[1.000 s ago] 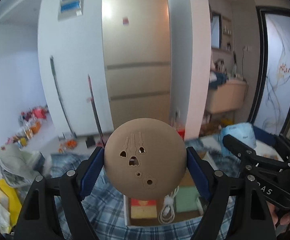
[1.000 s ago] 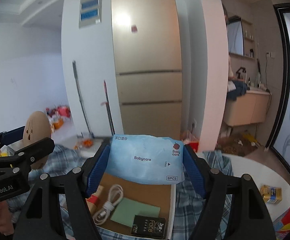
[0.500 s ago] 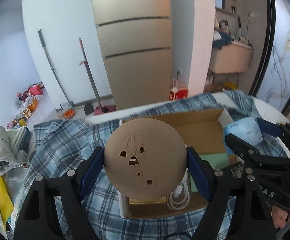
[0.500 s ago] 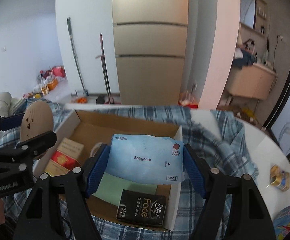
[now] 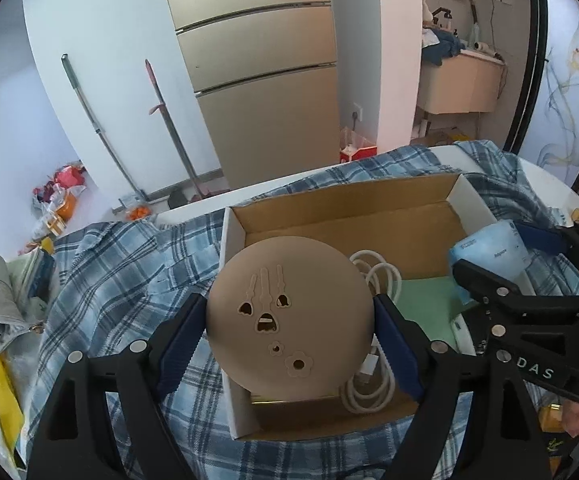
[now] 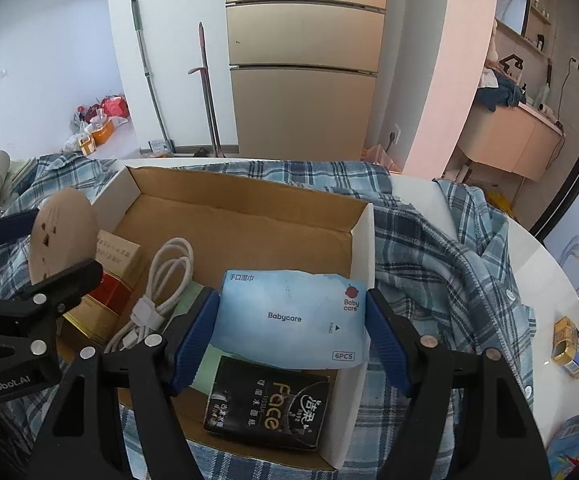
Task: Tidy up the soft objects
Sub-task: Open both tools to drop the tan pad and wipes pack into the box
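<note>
My left gripper (image 5: pixel 289 324) is shut on a round tan pad (image 5: pixel 289 316) with small cut-out shapes and holds it above the left part of an open cardboard box (image 5: pixel 345 220). My right gripper (image 6: pixel 291 320) is shut on a blue Babycare wipes pack (image 6: pixel 289 316) above the right part of the same box (image 6: pixel 241 216). The pad also shows at the left of the right wrist view (image 6: pixel 63 236), and the wipes pack at the right of the left wrist view (image 5: pixel 489 256).
The box lies on a blue plaid cloth (image 6: pixel 441 248) over a white round table (image 6: pixel 529 248). Inside it are a white coiled cable (image 6: pixel 157 292), a black Face pack (image 6: pixel 269 404), a green sheet (image 5: pixel 425 304) and a red-gold carton (image 6: pixel 105 300). A small yellow box (image 6: pixel 571 346) sits at the right.
Both grippers have tilted down and moved in over the box, each still holding its item. The box interior now fills more of both views.
</note>
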### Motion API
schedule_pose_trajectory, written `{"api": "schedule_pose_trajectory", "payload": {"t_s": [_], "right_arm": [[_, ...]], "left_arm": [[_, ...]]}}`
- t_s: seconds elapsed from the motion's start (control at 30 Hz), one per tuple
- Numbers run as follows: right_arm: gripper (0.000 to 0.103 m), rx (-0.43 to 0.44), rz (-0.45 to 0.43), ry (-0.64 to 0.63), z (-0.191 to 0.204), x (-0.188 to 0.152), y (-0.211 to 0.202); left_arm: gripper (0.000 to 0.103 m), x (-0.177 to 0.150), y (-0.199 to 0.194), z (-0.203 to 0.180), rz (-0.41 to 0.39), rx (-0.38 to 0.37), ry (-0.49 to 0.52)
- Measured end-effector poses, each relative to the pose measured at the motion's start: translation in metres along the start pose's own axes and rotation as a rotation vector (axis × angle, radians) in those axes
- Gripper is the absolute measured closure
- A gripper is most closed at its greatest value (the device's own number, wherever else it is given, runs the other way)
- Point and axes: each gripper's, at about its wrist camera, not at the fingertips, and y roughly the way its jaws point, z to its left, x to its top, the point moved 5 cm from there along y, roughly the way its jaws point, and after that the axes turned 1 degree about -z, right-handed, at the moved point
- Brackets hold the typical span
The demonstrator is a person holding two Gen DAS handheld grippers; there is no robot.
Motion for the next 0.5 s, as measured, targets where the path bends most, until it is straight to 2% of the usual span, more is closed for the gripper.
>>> {"api": "schedule_pose_trajectory", "payload": {"t_s": [0.1, 0.17, 0.33, 0.5], "right_arm": [[0.026, 0.034, 0.015, 0.022, -0.002, -0.001, 0.003], [0.019, 0.035, 0.022, 0.028, -0.001, -0.001, 0.005], [0.013, -0.001, -0.017, 0.006, -0.001, 0.001, -0.002], [0.013, -0.009, -0.043, 0.04, -0.011, 0.007, -0.011]], "left_arm": [[0.018, 0.001, -0.002, -0.001, -0.006, -0.033, -0.015], [0.018, 0.001, -0.003, -0.005, -0.01, -0.016, 0.011], [0.018, 0.007, -0.017, -0.012, -0.094, -0.057, 0.019], [0.017, 0.015, -0.042, -0.005, -0.221, -0.005, 0.002]]}}
